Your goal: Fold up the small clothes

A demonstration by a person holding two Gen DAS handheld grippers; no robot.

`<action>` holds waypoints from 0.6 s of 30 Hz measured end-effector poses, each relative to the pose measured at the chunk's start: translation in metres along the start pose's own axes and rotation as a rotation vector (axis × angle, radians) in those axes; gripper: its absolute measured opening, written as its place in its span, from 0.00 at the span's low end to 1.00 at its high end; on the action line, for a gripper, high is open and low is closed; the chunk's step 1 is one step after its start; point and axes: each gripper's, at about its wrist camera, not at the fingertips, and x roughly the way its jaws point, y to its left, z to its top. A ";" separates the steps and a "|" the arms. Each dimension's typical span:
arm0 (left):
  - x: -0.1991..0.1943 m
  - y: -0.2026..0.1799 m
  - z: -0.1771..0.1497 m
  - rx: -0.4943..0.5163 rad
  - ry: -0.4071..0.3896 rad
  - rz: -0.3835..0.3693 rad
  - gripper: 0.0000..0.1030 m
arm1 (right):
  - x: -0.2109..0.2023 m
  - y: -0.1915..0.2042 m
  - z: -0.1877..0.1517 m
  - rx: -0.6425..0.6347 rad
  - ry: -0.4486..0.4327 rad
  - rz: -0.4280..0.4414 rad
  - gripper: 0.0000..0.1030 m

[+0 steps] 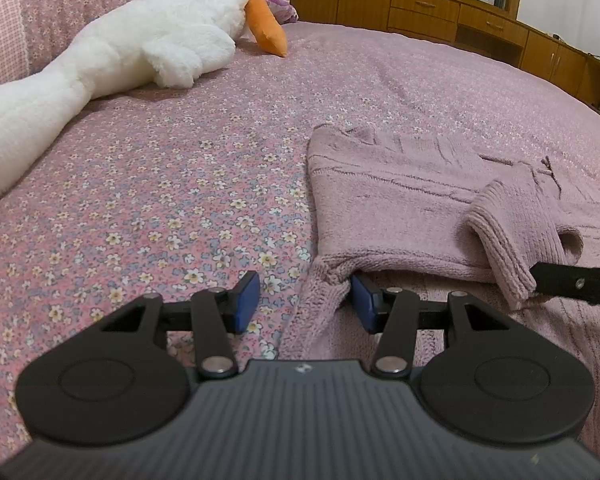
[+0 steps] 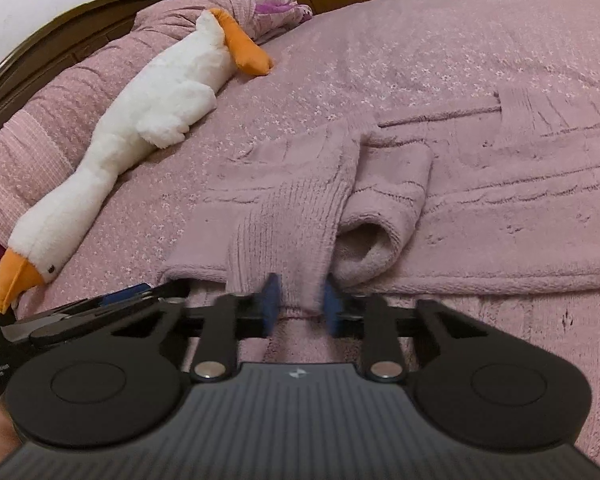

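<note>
Your bed (image 1: pixel 180 184), covered in a pink floral spread, fills both views, with wooden cabinets (image 1: pixel 440 8) behind it. A long white plush goose (image 2: pixel 148 108) lies stretched along the pillow side, well apart from your work. The pink knit sweater (image 1: pixel 384 216) lies flat on the spread in front of you, its body partly folded and one ribbed sleeve cuff (image 2: pixel 292 240) lifted across it. Your left gripper (image 1: pixel 306 300) stands wide open: its right blue pad touches the sweater's near folded edge, its left pad sits over bare spread, and it holds nothing. Your right gripper (image 2: pixel 299 304) has its blue pads drawn in on either side of the sleeve cuff, pinching the hanging ribbed end, though that view is slightly blurred.
</note>
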 end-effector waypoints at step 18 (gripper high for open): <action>0.000 0.001 0.000 0.004 0.005 0.000 0.50 | -0.077 -0.034 0.054 0.132 -0.243 0.047 0.06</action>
